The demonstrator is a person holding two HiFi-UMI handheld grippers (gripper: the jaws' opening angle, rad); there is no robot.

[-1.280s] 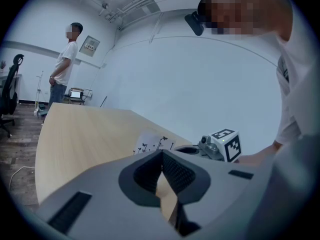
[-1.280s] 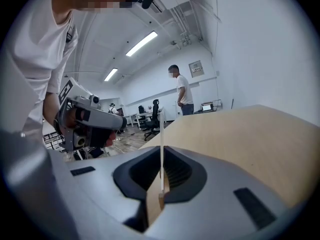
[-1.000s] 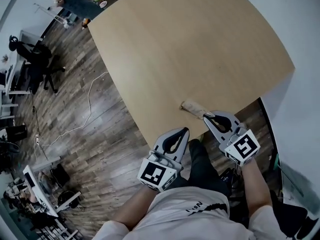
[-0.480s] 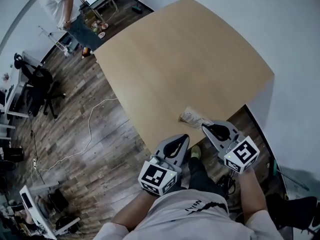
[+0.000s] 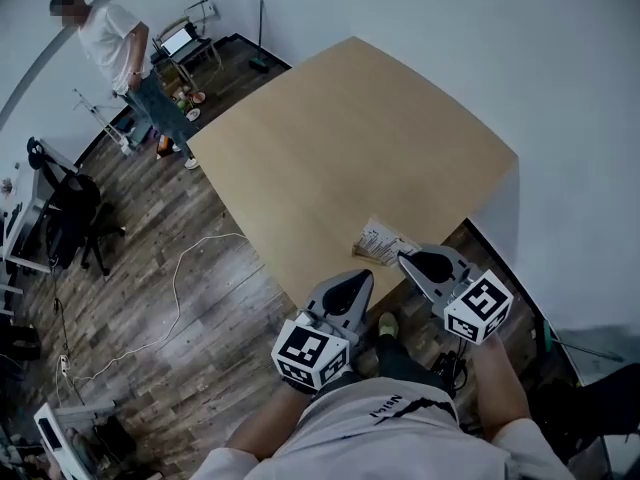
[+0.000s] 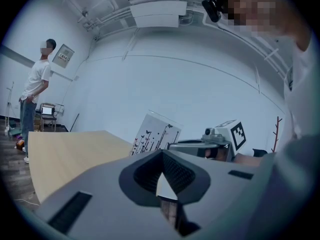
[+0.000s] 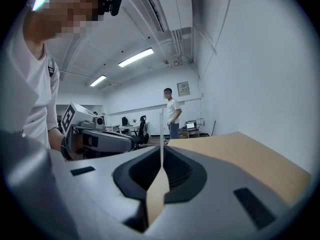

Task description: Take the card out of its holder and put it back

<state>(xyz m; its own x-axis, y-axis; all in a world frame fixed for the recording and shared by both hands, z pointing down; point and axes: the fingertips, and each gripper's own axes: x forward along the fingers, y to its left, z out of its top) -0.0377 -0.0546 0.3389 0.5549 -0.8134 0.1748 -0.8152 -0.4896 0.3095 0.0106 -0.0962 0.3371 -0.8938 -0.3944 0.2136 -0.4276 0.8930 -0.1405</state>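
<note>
Head view, bottom of frame: operator's white shirt point(image 5: 375, 433), both forearms reaching forward. Left gripper point(image 5: 362, 274) sits lower centre, marker cube point(image 5: 308, 352) toward the camera; in the left gripper view its jaws are together at the tips point(image 6: 162, 153) with nothing between them, only a small open gap behind the tips. Right gripper point(image 5: 402, 257) is just to its right, the two apart, not touching. Right gripper view: jaws point(image 7: 161, 151) closed on a thin sheet seen edge-on, the card point(image 7: 161, 129), standing upright out of the tips. In the head view the card point(image 5: 384, 238) is white with dark print and sits at the near edge of the table point(image 5: 340, 138), lower centre of frame, right at the right jaw tips. Left gripper view shows its face point(image 6: 155, 133): white, tilted, small dark plant-and-butterfly figures. Holder cannot be told apart from the card; contact with the tabletop cannot be told. Beyond: light wood tabletop, bare past the card. Left of it, dark plank floor point(image 5: 150, 308) with a white cable point(image 5: 185, 268), a black office chair point(image 5: 65, 218) at the left edge, and a bystander point(image 5: 115, 43) standing at upper left.
</note>
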